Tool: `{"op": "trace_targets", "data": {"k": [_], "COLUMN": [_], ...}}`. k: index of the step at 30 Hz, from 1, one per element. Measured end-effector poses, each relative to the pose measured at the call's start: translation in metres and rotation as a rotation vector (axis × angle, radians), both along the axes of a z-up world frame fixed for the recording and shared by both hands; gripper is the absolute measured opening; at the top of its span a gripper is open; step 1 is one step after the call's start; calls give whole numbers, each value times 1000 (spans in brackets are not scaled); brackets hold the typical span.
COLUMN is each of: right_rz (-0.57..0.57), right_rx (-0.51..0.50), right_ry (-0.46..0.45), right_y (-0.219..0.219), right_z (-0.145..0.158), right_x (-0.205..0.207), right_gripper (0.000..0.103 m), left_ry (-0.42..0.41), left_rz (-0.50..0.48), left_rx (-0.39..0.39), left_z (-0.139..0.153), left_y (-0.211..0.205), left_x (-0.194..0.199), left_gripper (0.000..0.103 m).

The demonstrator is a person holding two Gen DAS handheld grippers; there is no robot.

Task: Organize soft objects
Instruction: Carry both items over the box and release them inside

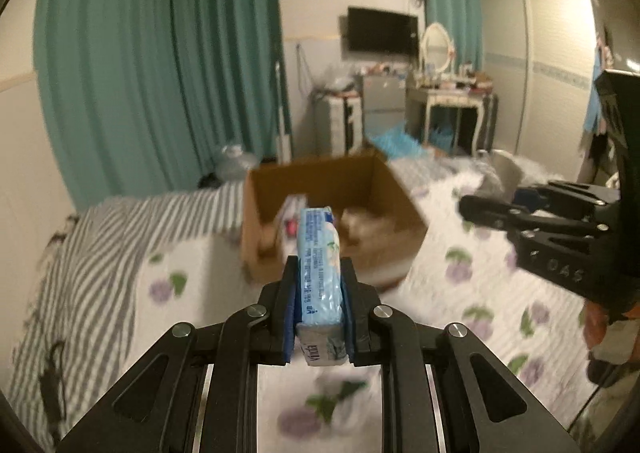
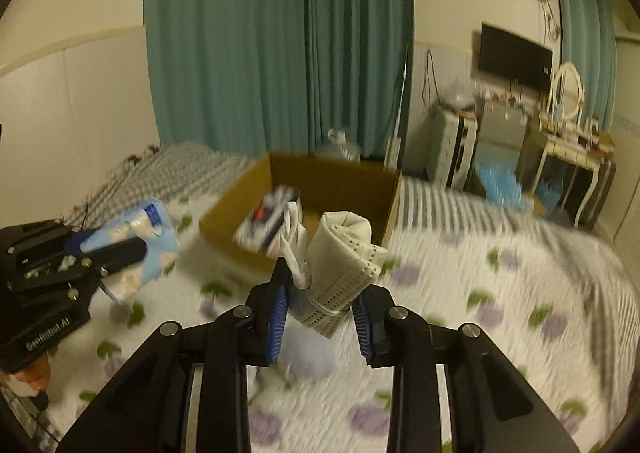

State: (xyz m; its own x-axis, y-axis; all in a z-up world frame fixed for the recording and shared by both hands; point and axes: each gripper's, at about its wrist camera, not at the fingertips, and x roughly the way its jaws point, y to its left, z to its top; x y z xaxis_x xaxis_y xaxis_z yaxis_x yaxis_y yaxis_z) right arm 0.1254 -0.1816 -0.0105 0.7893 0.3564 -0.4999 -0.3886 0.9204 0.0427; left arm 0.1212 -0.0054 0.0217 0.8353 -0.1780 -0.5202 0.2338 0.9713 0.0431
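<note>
Clamped in the left gripper [image 1: 319,303], a tissue pack [image 1: 320,265]; the right gripper [image 2: 320,303] pinches a loosely rolled cloth [image 2: 340,273], which could unroll short of the box [image 2: 308,181].

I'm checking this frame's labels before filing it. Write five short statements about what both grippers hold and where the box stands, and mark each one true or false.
1. The left gripper is shut on a blue tissue pack. True.
2. The right gripper holds nothing. False: a rolled pale cloth bundle sits between its pads.
3. The cardboard box stands on the floor. False: it rests on the bed, on the floral cover.
4. The box already has items inside. True: a dark-and-white pack lies in it.
5. The tissue pack is already inside the box. False: it is in the gripper, short of the box.
</note>
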Motion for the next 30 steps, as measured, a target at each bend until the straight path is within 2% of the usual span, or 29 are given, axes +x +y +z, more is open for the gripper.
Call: {"op": "trace_targets", "data": {"k": [4, 8, 11, 15, 19, 21, 23, 24, 25, 27, 30], "right_rz": [12, 9, 5, 10, 20, 15, -15, -34, -47, -58, -82], "right_rx": [6, 3, 13, 32, 59, 48, 25, 24, 36, 77, 73], "right_ry": [-36, -30, 3, 77, 132, 140, 115, 109, 104, 92, 72], "right_y": [1, 3, 3, 7, 13, 17, 18, 17, 15, 7, 0], "right_z": [29, 35, 28, 7, -14, -21, -24, -24, -23, -18, -5], "right_x": [35, 78, 112, 161, 196, 207, 211, 214, 215, 214, 205], "right_gripper": [29, 29, 29, 29, 29, 30, 50, 70, 76, 76, 78], "left_ry": [-19, -11, 4, 74, 98, 98, 113, 117, 118, 90, 53], "left_rz": [-32, -39, -38, -47, -67, -100, -106, -101, -93, -74, -52], "left_rx": [-14, 25, 39, 22, 25, -25, -23, -14, -5, -2, -4], "left_z": [12, 2, -11, -35, -52, -55, -56, -56, -54, -48, -30], "left_y": [-19, -34, -41, -41, -45, -43, -43, -43, -43, -41, -37], "left_x": [51, 107, 138, 177, 188, 189, 193, 194, 193, 185, 171], "left_gripper": [17, 17, 17, 17, 19, 23, 24, 35, 52, 60, 60]}}
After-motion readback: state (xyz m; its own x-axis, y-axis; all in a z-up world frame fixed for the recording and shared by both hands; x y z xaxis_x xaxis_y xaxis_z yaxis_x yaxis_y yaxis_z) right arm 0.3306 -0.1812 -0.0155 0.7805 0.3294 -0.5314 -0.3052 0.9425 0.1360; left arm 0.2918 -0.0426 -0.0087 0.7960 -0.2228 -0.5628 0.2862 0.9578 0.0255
